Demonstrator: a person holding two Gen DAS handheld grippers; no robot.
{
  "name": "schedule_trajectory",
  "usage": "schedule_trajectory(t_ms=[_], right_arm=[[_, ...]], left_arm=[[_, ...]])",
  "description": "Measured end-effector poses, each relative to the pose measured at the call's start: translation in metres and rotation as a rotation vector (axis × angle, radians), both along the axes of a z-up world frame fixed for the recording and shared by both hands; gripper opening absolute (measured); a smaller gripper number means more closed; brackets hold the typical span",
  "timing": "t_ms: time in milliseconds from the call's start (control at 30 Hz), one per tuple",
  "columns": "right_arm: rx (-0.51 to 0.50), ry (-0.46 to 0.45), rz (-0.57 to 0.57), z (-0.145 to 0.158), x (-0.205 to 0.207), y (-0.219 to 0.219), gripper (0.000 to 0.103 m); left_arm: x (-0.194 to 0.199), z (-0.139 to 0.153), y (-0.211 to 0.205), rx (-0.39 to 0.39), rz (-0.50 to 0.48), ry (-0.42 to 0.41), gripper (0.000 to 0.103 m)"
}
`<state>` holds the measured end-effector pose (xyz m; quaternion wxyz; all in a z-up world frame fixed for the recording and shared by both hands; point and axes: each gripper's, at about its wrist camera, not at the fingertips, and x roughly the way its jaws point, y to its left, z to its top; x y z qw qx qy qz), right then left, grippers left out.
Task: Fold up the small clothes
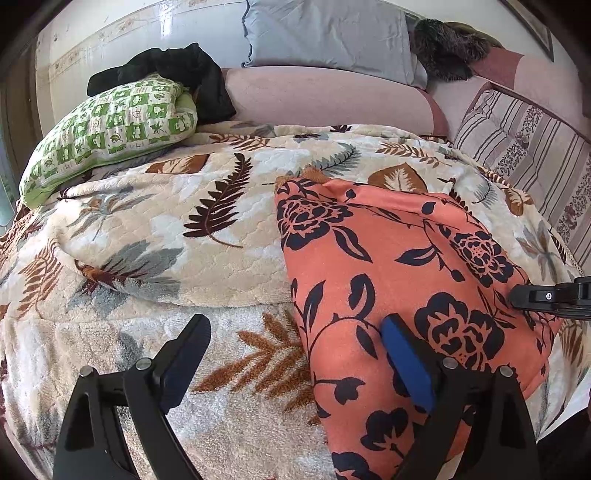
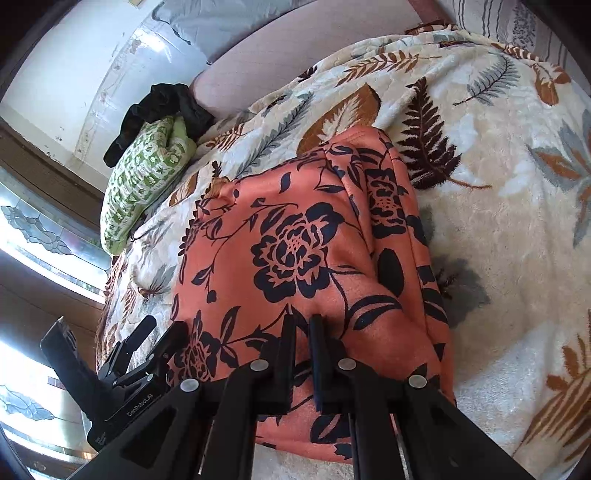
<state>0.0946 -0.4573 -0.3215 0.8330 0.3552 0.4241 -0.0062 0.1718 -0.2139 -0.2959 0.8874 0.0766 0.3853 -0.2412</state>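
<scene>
An orange garment with a dark floral print [image 1: 399, 266] lies folded on the leaf-patterned blanket [image 1: 184, 236]; it also shows in the right wrist view [image 2: 295, 243]. My left gripper [image 1: 295, 332] is open, its jaws wide apart over the garment's near left edge, with the right blue pad [image 1: 406, 362] resting on the cloth. My right gripper [image 2: 303, 321] is shut on a pinch of the garment's near edge. The right gripper's body shows at the right edge of the left wrist view [image 1: 550, 295].
A green checked pillow [image 1: 107, 129] and a black cloth [image 1: 177, 70] lie at the far left. A grey cushion [image 1: 328, 33], a pink bolster [image 1: 325, 96] and a striped cushion [image 1: 528, 147] line the back. A window [image 2: 33, 236] is to the left.
</scene>
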Motion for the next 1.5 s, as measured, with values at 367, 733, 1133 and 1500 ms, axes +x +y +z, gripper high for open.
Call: schedule_trajectory(t_ms=[367, 733, 1133, 1500], right_arm=[[0.037, 0.038, 0.009, -0.013, 0.006, -0.002, 0.01], [0.011, 0.052, 0.072, -0.014, 0.006, 0.003, 0.011], [0.062, 0.093, 0.186, -0.028, -0.011, 0.028, 0.01], [-0.079, -0.032, 0.16, 0.004, -0.023, 0.028, 0.009]], left_arm=[[0.001, -0.004, 0.0, -0.002, 0.005, 0.0, 0.096], [0.001, -0.007, 0.001, -0.007, 0.009, 0.004, 0.098], [0.006, -0.009, 0.004, -0.01, 0.005, 0.022, 0.099], [0.003, -0.004, 0.006, -0.015, 0.016, 0.015, 0.099]])
